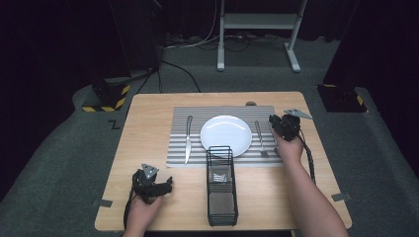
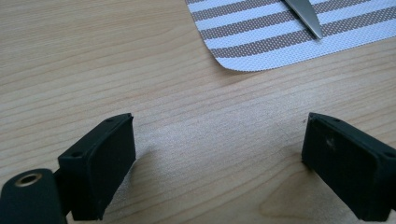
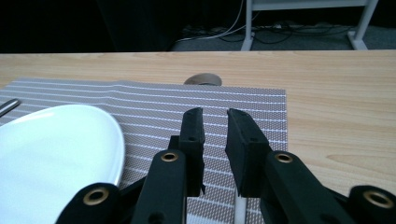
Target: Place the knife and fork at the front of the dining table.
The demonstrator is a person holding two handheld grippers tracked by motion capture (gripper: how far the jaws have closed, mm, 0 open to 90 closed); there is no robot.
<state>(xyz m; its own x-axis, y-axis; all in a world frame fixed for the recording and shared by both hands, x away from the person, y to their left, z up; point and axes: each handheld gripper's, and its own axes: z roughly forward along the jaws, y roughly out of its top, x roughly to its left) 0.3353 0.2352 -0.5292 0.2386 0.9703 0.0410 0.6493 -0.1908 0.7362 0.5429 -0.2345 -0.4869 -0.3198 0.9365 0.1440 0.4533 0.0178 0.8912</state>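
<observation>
Wooden table (image 1: pixel 148 123) from high up: the striped mat (image 1: pixel 183 116) holds a white plate (image 1: pixel 226 135), with the knife (image 1: pixel 188 139) on its left and the fork (image 1: pixel 260 138) on its right, both lying long-ways away from you. A black wire basket (image 1: pixel 221 185) sits in front of the plate. Your left gripper (image 1: pixel 165 186) rests low on bare wood; your right gripper (image 1: pixel 274 120) reaches over the fork. In the left gripper view, your jaws are spread wide and hold nothing, near the mat corner (image 2: pixel 243 63) and knife tip (image 2: pixel 308 18). In the right gripper view, your jaws are nearly together over the fork handle (image 3: pixel 239 210); I cannot tell if they pinch it.
</observation>
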